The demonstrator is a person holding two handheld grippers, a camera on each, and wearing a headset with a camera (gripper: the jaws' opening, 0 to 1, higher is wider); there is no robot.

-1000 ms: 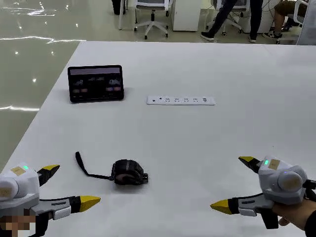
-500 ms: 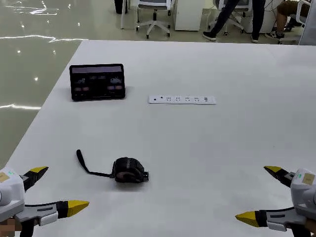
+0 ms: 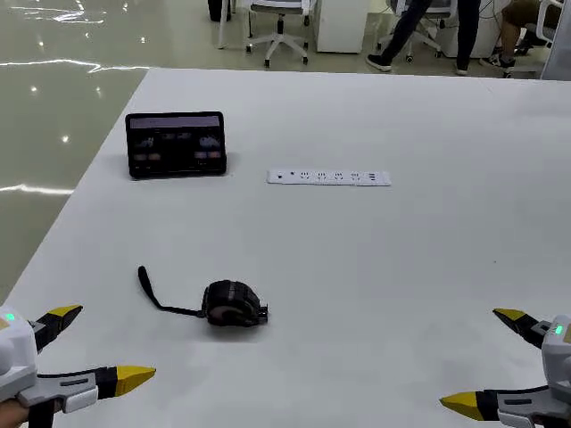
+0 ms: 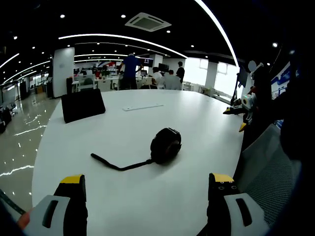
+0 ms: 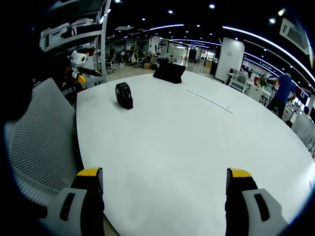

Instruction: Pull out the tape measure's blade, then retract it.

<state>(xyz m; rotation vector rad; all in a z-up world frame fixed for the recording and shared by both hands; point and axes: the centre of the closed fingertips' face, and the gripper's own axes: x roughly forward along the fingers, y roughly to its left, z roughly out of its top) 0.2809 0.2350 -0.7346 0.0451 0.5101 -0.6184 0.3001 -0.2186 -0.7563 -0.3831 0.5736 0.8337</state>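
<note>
A broad white counter (image 3: 375,267) runs away from the person, bare apart from a few things. At its far left a dark tablet (image 3: 176,144) stands propped with its screen facing the person. To the right of it a white power strip (image 3: 328,177) lies flat, well apart from the tablet. Beyond the far edge are a glossy floor (image 3: 53,89) that mirrors the ceiling lights, office chairs (image 3: 275,27) on castors, and the legs of people (image 3: 428,31) near white furniture. The left gripper view looks into an open-plan office with long ceiling light strips. In the right gripper view a shelf rack (image 5: 74,29) stands at the left.

The black tape measure (image 3: 234,304) lies on the counter at near left with its blade wound in. Its wrist strap (image 3: 152,294) trails off to the left across the surface.

The left gripper (image 3: 98,346) hovers at the bottom left corner. Its yellow-tipped fingers are spread wide with nothing between them, near the tape measure but apart from it. The right gripper (image 3: 484,359) hovers at the bottom right corner, likewise spread wide and empty, well away from the tape measure.

Compared with a second ago, both grippers sit lower and farther out toward the corners of the head view, and less of their bodies is in frame. Their fingers are spread about as wide as before. The tape measure, tablet and power strip keep the same places relative to one another.
</note>
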